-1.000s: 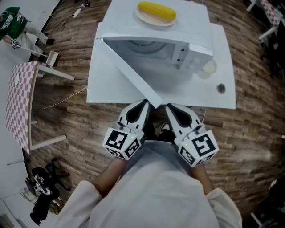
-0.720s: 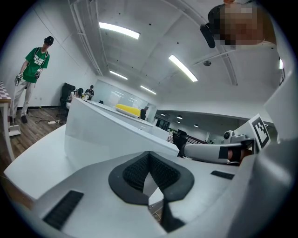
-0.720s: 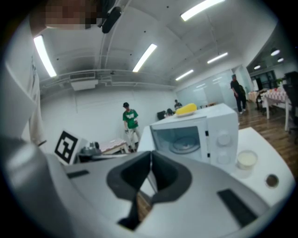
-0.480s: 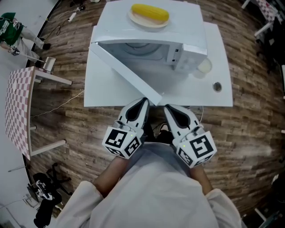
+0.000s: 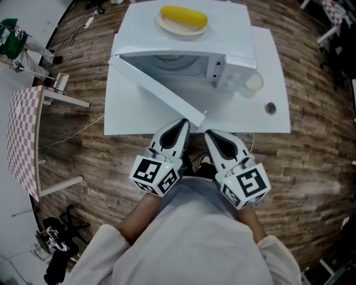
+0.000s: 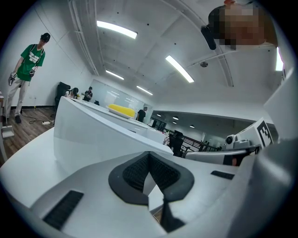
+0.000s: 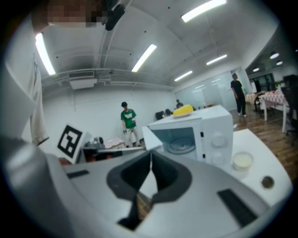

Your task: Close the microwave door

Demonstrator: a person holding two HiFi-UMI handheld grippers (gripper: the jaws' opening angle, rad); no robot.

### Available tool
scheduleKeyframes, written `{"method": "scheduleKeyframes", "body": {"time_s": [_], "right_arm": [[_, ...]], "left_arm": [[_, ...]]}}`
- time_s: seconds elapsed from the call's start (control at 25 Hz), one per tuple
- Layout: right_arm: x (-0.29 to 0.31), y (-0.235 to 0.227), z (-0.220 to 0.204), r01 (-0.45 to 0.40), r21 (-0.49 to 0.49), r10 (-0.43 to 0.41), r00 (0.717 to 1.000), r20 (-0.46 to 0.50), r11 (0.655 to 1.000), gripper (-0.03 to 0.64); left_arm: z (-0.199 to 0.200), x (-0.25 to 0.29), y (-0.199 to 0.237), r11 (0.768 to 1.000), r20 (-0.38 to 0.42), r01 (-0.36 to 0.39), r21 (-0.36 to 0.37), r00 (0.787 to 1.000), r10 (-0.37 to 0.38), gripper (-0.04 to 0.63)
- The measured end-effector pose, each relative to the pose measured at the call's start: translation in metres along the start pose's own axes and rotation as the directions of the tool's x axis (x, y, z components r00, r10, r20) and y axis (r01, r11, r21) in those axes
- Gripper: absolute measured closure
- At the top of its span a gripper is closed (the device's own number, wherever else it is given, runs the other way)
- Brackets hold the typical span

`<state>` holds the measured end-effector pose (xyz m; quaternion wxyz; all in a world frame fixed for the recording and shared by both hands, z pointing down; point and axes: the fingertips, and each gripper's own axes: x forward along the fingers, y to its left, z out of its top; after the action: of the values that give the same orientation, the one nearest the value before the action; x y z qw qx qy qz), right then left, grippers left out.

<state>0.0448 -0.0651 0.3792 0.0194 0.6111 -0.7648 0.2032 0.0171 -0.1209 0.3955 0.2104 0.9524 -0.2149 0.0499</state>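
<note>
Two hand-held grippers sit low by the person's body, both with jaws pressed together on nothing: left hand-held gripper (image 5: pixel 183 123), right hand-held gripper (image 5: pixel 210 135). The microwave door (image 5: pixel 156 89) stands wide open, swung out over the white bench (image 5: pixel 130 114), its free edge just beside the left tip; touching or not, cannot tell. Risks, as I judge them: a closed tip pushing on that thin edge could skid off it. A hard shove could slam the door and jolt the microwave (image 5: pixel 236 58), rolling the corn cob (image 5: pixel 183 16) off its plate (image 5: pixel 167 26) on top. The latch side and most of the cavity are hidden from above. A small round object (image 5: pixel 271 108) on the bench is too small to name.
</note>
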Motion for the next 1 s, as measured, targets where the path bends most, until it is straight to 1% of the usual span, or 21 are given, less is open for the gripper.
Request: {"method": "scheduleKeyframes", "body": {"time_s": [0.24,0.44,1.0], "right_arm": [[0.004,-0.006,0.003,0.007,0.007,-0.007,1.0,0.007,1.0,0.592],[0.007,-0.012,0.007,0.017,0.011,-0.017,1.0,0.014,1.0,0.592],[0.012,-0.028,0.011,0.059,0.034,-0.059,0.998,0.02,0.998,0.592]], "left_arm": [[0.004,0.008,-0.001,1.0,0.001,0.015,0.007,1.0,-0.015,0.575],[0.009,0.014,-0.003,0.999,0.004,0.036,-0.014,0.999,-0.036,0.575],[0.015,0.036,-0.005,0.996,-0.01,0.091,-0.019,0.996,-0.091,0.575]]}}
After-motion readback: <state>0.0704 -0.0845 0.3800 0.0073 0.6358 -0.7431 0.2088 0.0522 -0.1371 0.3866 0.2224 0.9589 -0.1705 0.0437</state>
